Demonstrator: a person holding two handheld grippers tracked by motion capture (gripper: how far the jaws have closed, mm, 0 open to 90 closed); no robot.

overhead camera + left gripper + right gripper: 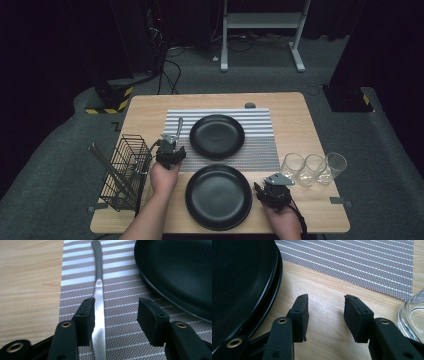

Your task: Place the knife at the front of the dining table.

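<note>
Two black plates on a wooden table (300, 125): far plate (217, 136) on the striped placemat (260, 145), near plate (218, 196) on bare wood at the front edge. Wire cutlery basket (125, 172) at the left, more cutlery handles leaning out. Three clear glasses (312, 169) in a row at the right, just beside the right gripper (325, 312); jaws spread, nothing between them, hovering over bare wood between near plate and nearest glass. Risk: careless swing nudging a glass or plate rim. Left gripper (116, 315) over the placemat's left strip, jaws apart, astride a table knife (98, 315) lying flat on the mat beside the far plate; blade touching the left pad, clear of the right. Risks: uneven closure skidding the knife sideways; thin flat blade slipping from the pads; handle swinging into the plate rim on lifting.
</note>
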